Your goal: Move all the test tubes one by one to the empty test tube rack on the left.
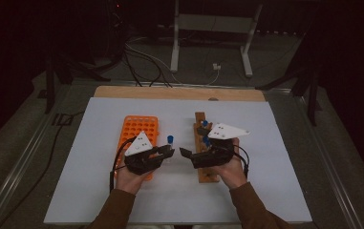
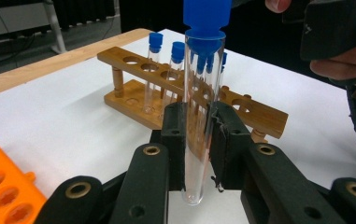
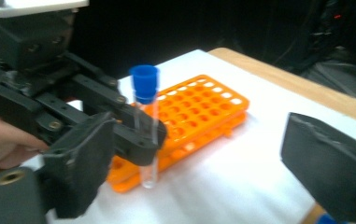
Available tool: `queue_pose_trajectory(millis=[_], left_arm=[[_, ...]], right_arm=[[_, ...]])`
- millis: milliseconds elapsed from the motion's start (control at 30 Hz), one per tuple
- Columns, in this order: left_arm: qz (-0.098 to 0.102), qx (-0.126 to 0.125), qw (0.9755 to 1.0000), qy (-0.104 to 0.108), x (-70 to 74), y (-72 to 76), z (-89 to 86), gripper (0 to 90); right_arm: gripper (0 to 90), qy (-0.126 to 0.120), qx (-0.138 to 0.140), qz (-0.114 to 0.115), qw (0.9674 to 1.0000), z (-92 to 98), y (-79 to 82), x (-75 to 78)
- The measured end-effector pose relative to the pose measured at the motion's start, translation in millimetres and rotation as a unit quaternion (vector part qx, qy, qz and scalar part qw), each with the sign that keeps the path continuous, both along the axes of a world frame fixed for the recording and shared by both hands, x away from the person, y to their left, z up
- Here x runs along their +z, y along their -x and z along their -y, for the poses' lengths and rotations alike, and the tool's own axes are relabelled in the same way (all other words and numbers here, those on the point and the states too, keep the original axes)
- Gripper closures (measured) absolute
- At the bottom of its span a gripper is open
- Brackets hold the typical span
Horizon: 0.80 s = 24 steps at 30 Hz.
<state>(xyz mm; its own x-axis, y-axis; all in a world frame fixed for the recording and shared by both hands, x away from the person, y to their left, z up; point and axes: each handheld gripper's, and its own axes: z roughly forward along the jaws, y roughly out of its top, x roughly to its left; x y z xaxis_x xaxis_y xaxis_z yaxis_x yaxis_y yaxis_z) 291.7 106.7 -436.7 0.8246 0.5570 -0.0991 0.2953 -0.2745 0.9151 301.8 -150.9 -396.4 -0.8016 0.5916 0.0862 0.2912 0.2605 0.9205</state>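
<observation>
Blue-capped test tube (image 2: 202,93) handed over: left gripper (image 2: 199,140) pinches it upright, right gripper (image 3: 203,154) spread wide; next, orange rack (image 1: 139,129) at left.

A wooden rack (image 2: 241,109) with blue-capped tubes (image 2: 155,70) stands on the white table (image 1: 275,157).

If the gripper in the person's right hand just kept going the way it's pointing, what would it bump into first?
Most likely the test tube with the blue cap, held upright in the left gripper. The right gripper, jaws open, points across the table at it. Depth is hard to judge; the orange rack lies behind.
</observation>
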Motion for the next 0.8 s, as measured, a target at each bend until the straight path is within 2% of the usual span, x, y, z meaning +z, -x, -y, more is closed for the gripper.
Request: queue_pose_trajectory(millis=[333, 533, 800], left_arm=[[-0.012, 0.009, 0.9998, 0.011, -3.7, 2.5, -20.0, 78.0], [-0.005, 0.02, 0.9997, 0.01, -6.4, 6.9, -33.0, 77.9], [-0.004, 0.038, 0.9992, 0.011, -11.9, 12.2, -48.5, 77.9]], right_arm=[[0.5, 0.024, -0.042, 0.02, 0.9986, 18.4, -1.7, -4.8], [0.5, 0.017, -0.07, 0.019, 0.9972, 39.1, -1.9, -9.9], [0.5, 0.015, -0.087, 0.014, 0.996, 56.8, -1.3, -15.4]])
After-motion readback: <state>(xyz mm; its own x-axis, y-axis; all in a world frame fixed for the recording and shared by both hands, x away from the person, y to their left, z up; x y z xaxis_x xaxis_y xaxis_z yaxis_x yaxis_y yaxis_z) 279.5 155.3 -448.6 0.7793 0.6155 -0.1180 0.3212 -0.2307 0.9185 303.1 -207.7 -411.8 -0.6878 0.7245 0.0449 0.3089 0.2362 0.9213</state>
